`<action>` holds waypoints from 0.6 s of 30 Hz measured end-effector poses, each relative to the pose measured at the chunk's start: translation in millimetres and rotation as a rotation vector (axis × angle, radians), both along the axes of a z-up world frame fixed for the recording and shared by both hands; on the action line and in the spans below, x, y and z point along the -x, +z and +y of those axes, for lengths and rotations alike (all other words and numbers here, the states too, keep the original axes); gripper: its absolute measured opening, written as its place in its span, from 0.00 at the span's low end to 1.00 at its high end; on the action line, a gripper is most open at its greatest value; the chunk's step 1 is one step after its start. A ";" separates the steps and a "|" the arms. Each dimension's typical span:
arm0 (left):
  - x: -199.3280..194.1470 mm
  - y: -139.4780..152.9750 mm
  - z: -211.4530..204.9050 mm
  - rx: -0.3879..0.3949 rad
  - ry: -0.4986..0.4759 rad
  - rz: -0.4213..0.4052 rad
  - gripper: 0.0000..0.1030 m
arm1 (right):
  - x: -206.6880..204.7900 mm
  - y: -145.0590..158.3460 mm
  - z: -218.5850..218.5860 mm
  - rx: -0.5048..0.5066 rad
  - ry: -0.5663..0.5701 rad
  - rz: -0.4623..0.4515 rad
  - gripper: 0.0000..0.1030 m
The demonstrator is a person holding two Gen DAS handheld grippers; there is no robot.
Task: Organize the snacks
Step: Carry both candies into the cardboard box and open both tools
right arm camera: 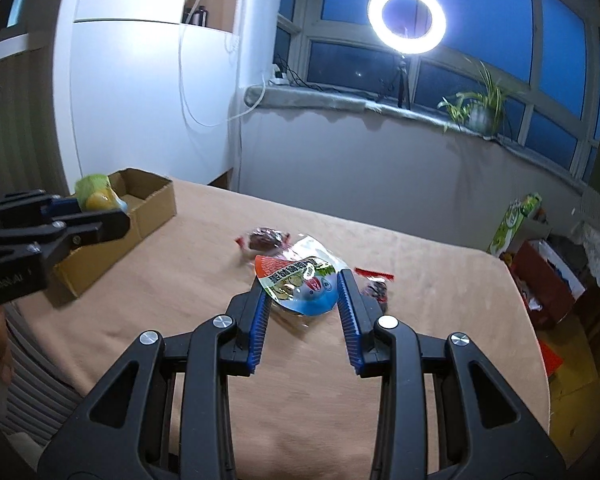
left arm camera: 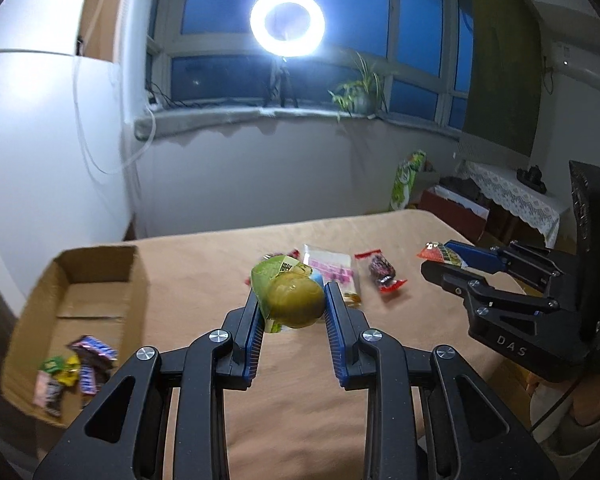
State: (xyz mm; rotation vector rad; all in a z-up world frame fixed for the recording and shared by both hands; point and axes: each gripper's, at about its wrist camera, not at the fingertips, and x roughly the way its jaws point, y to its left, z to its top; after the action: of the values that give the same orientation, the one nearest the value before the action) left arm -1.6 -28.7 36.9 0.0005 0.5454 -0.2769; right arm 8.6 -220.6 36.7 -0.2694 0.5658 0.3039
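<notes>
Above tan table (left arm camera: pixel 300 400), both claws tilt down: left (left arm camera: pixel 292 304) grips green pouch (left arm camera: pixel 292 300), right (right arm camera: pixel 304 292) red-blue packet (right arm camera: pixel 300 284).

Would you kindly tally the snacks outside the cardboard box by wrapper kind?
Green-yellow packet, in left claw: 1
Orange-and-blue packet, in right claw: 1
Red-wrapped dark snacks, on the table: 2
Clear pink-printed packet, on the table: 1
Total: 5
</notes>
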 end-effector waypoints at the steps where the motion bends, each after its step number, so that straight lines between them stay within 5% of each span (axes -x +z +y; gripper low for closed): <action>1: 3.4 1.5 5.8 0.001 0.004 -0.009 0.26 | 1.8 0.7 5.8 0.003 0.005 -0.002 0.33; 18: 12.5 -14.1 108.0 0.080 0.162 -0.014 0.26 | -6.5 -22.0 136.0 0.078 0.201 0.040 0.33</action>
State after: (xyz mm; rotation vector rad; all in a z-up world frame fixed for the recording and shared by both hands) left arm -14.2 79.3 22.8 -0.1188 0.5171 -0.1400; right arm 15.1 -84.6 14.7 -0.3971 0.5921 0.4833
